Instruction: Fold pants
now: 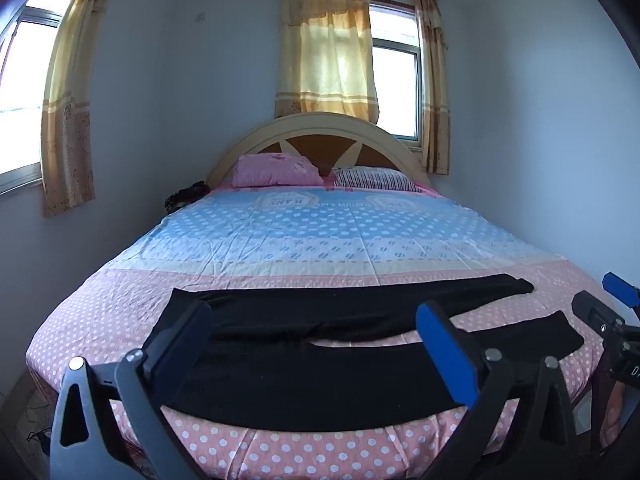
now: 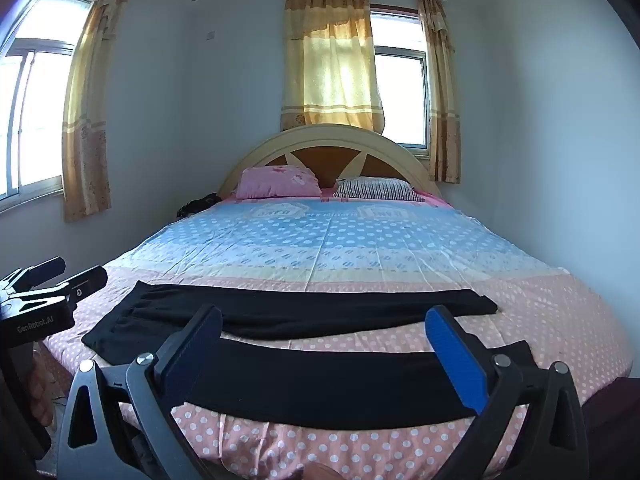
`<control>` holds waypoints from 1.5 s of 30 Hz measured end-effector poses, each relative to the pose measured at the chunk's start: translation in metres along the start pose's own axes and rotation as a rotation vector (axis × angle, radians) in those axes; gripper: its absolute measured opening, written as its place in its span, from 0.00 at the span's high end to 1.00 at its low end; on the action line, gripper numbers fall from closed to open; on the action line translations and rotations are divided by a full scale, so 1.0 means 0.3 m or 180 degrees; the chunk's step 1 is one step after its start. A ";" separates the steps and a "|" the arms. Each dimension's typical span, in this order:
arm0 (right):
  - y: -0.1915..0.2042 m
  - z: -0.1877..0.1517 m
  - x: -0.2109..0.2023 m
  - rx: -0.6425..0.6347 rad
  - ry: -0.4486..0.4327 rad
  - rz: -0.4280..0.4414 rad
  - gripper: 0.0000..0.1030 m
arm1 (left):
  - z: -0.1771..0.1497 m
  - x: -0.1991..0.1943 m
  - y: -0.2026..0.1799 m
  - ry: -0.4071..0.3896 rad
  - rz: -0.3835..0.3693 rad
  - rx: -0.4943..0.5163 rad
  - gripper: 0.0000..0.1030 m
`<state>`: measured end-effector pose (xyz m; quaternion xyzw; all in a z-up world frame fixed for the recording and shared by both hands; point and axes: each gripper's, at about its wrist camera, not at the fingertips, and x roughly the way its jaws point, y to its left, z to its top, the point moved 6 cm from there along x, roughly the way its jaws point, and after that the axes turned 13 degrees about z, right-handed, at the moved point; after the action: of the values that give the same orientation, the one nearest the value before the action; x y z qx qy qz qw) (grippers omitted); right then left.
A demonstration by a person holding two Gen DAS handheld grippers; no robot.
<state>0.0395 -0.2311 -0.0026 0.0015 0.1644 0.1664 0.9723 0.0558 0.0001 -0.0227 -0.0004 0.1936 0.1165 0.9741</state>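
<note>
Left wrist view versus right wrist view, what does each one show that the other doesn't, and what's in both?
Only the left wrist view shows the right gripper at its right edge, with a blue pad.

Only the right wrist view shows the left gripper at its left edge, and a curtain rod end over the side window.

Both share the black pants spread flat across the foot of the bed, legs apart, untouched, plus the pink pillow, striped pillow, and each camera's own gripper open above the pants.
</note>
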 end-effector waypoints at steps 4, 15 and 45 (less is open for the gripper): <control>-0.001 -0.001 -0.002 -0.0028 -0.0038 -0.0003 0.01 | 0.005 -0.005 -0.002 -0.0091 0.0044 0.0002 0.00; -0.002 0.018 0.005 -0.0046 -0.0018 -0.0017 0.01 | 0.002 0.009 0.015 -0.0067 0.0113 -0.0027 0.00; -0.001 -0.002 0.010 -0.0019 -0.0039 -0.0034 0.01 | 0.005 0.026 0.041 -0.0040 0.0132 -0.0036 0.00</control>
<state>0.0422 -0.2305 -0.0042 -0.0013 0.1580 0.1617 0.9741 0.0607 0.0138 -0.0238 -0.0012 0.1868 0.1378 0.9727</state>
